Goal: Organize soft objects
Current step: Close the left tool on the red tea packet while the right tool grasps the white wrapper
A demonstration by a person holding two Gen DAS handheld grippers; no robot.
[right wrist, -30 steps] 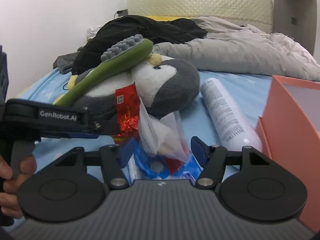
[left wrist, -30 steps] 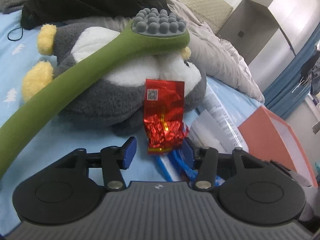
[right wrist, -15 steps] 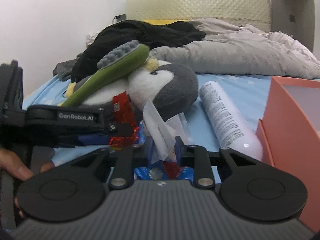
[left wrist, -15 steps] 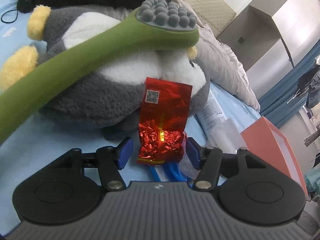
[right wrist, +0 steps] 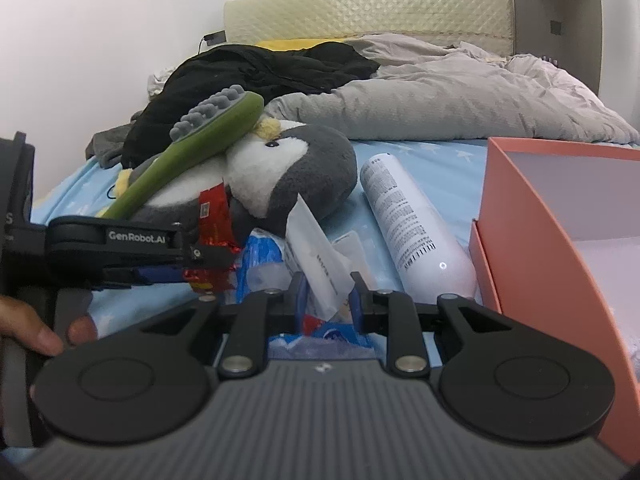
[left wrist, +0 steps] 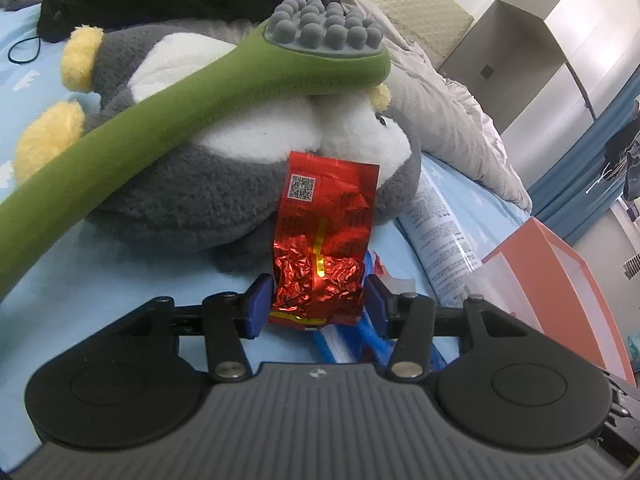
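Left tool has just closed onto the red foil packet; right tool pinches a white sachet

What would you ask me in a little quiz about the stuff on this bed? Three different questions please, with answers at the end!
1. True or false: the green massage stick lies on top of the plush penguin.
2. What sits between the left gripper's jaws? A: a red foil packet. B: a spoon. C: a sock.
3. What colour is the open box?

Key:
1. True.
2. A. Its jaws have just been closing on the packet, and the right gripper has just closed on a clear plastic sachet.
3. Orange.
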